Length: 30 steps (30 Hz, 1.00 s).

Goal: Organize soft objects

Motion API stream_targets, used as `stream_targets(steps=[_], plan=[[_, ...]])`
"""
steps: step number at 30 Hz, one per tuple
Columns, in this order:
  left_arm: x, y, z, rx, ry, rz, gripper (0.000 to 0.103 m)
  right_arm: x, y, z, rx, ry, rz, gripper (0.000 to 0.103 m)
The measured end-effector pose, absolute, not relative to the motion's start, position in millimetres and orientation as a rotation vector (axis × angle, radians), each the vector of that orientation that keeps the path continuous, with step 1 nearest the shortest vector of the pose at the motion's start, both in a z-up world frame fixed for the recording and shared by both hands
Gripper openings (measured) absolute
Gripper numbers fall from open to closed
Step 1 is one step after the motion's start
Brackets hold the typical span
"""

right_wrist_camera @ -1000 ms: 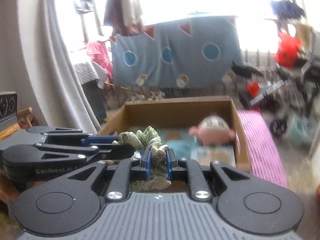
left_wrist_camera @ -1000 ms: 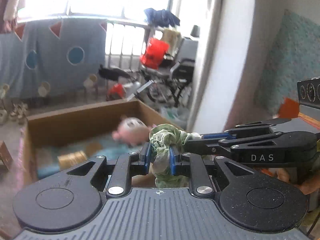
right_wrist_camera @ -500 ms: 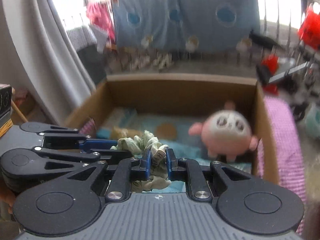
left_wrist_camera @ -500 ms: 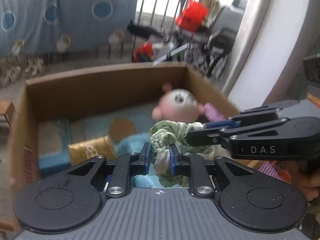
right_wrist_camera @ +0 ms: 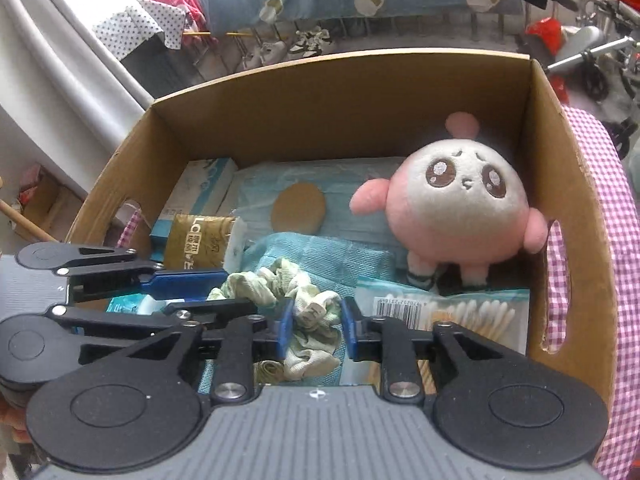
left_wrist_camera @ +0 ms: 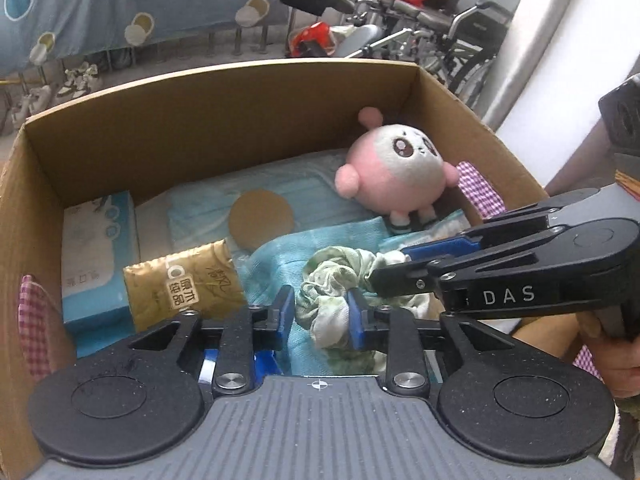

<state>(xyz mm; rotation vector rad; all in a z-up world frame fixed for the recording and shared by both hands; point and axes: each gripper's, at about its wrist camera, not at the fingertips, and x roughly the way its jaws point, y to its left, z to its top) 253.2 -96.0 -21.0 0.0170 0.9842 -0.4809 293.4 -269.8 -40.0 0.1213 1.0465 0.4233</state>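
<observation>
A pale green scrunchie [left_wrist_camera: 328, 280] [right_wrist_camera: 280, 280] lies low in the cardboard box [left_wrist_camera: 224, 96] [right_wrist_camera: 340, 92], over a teal towel [left_wrist_camera: 280, 252] [right_wrist_camera: 332, 256]. My left gripper [left_wrist_camera: 320, 316] [right_wrist_camera: 240, 292] and my right gripper [right_wrist_camera: 316, 328] [left_wrist_camera: 390, 266] both straddle it from opposite sides. Both sets of jaws are opening. The scrunchie is still between the blue pads, with gaps showing beside it. A round pink and white plush toy [left_wrist_camera: 394, 168] [right_wrist_camera: 452, 200] sits in the box's far right corner.
Also in the box are a gold tissue packet [left_wrist_camera: 184, 284] [right_wrist_camera: 200, 240], a blue and white carton [left_wrist_camera: 96, 240] [right_wrist_camera: 204, 188] and a bag of cotton swabs [right_wrist_camera: 452, 312]. Pink checked cloth [right_wrist_camera: 592, 200] drapes over the right wall. A wheelchair [left_wrist_camera: 460, 28] stands behind.
Both grippers came forward and down over the box with the scrunchie pinched between them. Their jaws, tight on it before, now stand apart from it.
</observation>
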Motion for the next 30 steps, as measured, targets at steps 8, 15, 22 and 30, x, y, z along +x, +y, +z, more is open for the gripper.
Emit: stream_targets(steps=[8,15,22,30], plan=[[233.5,-83.3,0.0,0.0,0.908,-0.459,0.062,290.7,-283.5,-34.3,0.219,1.009,0.414,0.048],[191.0,-65.8,38.7,-0.014,0.768,-0.472,0.083,247.4,-298.3,7.6,0.289,0.876,0.399,0.048],[127.8,-39.2,71.2,-0.003,0.603,-0.464,0.103,152.5,-303.9,66.7,0.282,0.635,0.389,0.087],[89.1,-35.0,64.5,-0.01,0.586,-0.38,0.103,76.7,-288.5,78.6,0.206,0.478,0.233,0.103]])
